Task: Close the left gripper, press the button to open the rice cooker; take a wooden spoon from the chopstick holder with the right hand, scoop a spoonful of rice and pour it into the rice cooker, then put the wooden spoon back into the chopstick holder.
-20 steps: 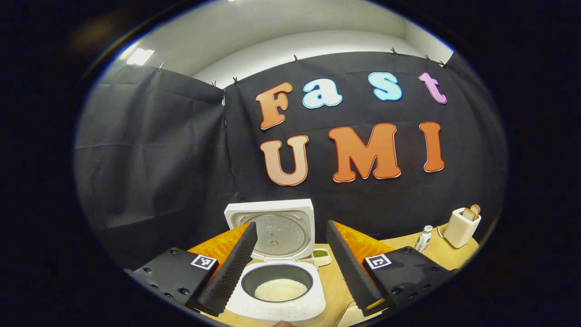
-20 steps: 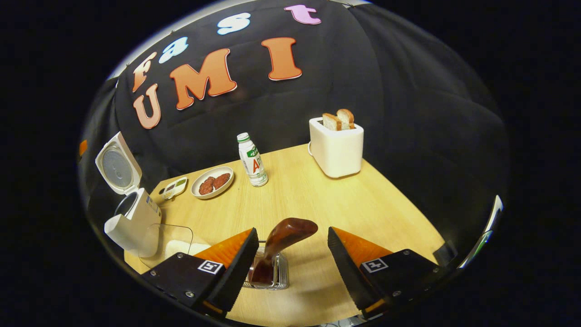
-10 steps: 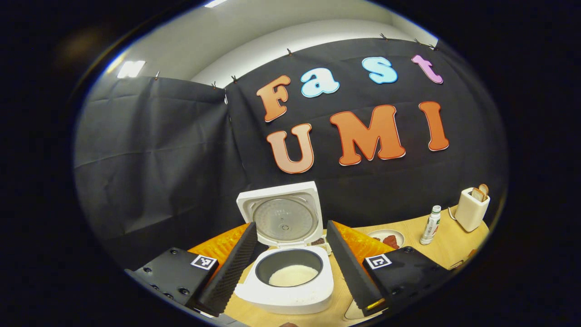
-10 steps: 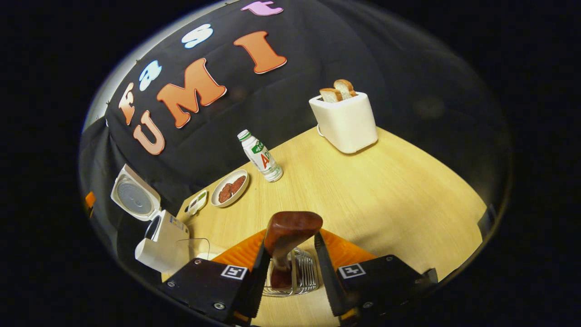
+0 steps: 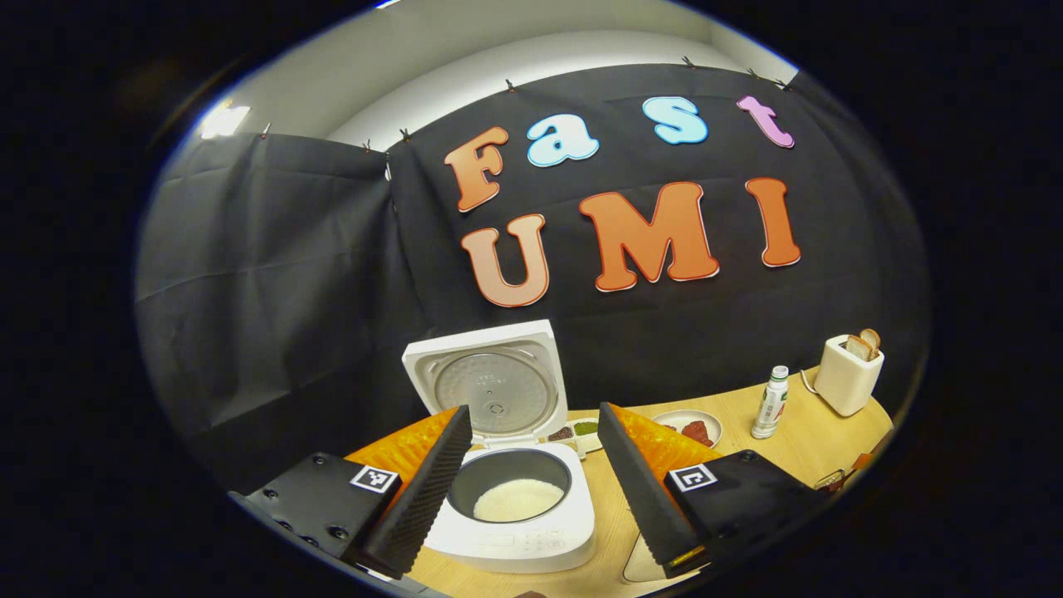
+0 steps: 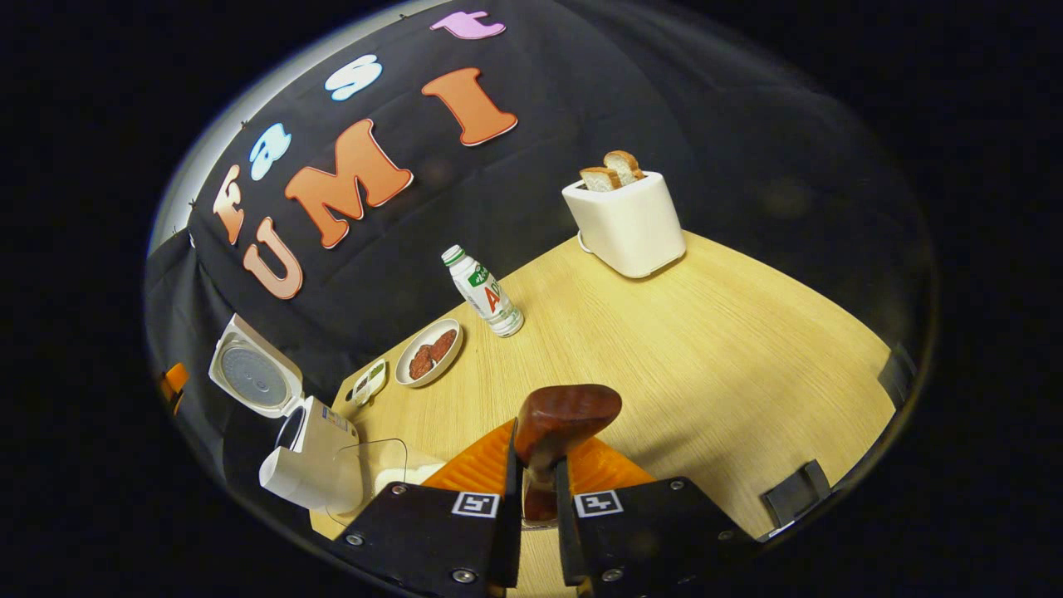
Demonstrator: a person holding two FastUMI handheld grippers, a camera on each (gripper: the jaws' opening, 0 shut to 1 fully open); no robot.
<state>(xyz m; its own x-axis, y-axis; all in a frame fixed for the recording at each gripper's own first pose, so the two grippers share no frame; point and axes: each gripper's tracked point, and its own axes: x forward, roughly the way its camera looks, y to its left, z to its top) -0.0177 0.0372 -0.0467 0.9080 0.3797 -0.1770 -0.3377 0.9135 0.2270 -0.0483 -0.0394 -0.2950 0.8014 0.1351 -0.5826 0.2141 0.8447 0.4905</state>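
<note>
The white rice cooker (image 5: 531, 531) stands with its lid (image 5: 486, 386) raised, and white rice lies in the dark pot (image 5: 519, 498). My left gripper (image 5: 533, 411) hangs open just in front of it, one finger to each side of the pot, touching nothing. In the right gripper view, my right gripper (image 6: 536, 465) is shut on the handle of the dark wooden spoon (image 6: 569, 411), whose bowl sticks up above the fingers. The chopstick holder is hidden behind the fingers. The cooker (image 6: 311, 457) stands at the left edge of that view.
A clear bowl of rice (image 6: 386, 465) stands beside the cooker. Farther back on the wooden table (image 6: 706, 349) are a plate of meat (image 6: 428, 353), a small divided dish (image 6: 369, 382), a bottle (image 6: 486, 291) and a toaster with bread (image 6: 624, 220).
My right gripper has come down over the spoon and gone from open to shut on its handle. My left gripper has stayed open and drifted a little in front of the cooker.
</note>
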